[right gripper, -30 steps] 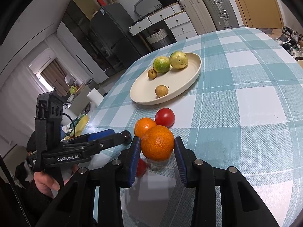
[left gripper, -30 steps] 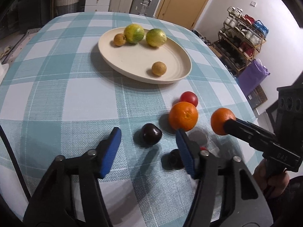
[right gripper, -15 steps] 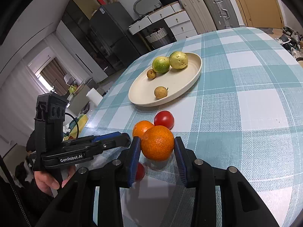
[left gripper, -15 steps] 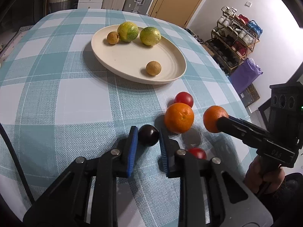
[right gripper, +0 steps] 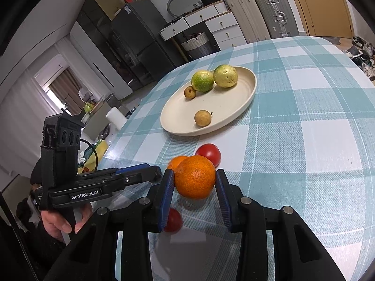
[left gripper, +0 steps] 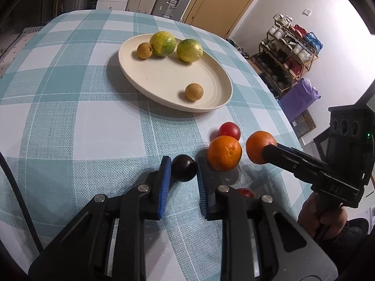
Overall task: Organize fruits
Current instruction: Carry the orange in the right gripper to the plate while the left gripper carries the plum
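Note:
My left gripper (left gripper: 181, 166) is shut on a dark plum (left gripper: 184, 168) that rests on the checked cloth. Just right of it lies a loose orange (left gripper: 224, 153), with a red tomato (left gripper: 229, 128) behind it. My right gripper (right gripper: 195, 180) is shut on a second orange (right gripper: 195, 176), held a little above the cloth. Under its left finger lies a small red fruit (right gripper: 173, 220). The cream plate (left gripper: 225, 98) farther back carries two green-yellow fruits and two small brown ones. From the right wrist, the left gripper (right gripper: 156, 173) hides the plum.
The table edge runs close on the right in the left wrist view, with a shoe rack (left gripper: 293, 53) and a purple bag (left gripper: 300, 98) beyond it. Drawers and suitcases (right gripper: 264, 14) stand behind the table. A hand (right gripper: 61, 222) holds the left gripper.
The left jaws came together from wide open onto the dark plum. The right gripper kept its hold on the orange and stayed nearly in place.

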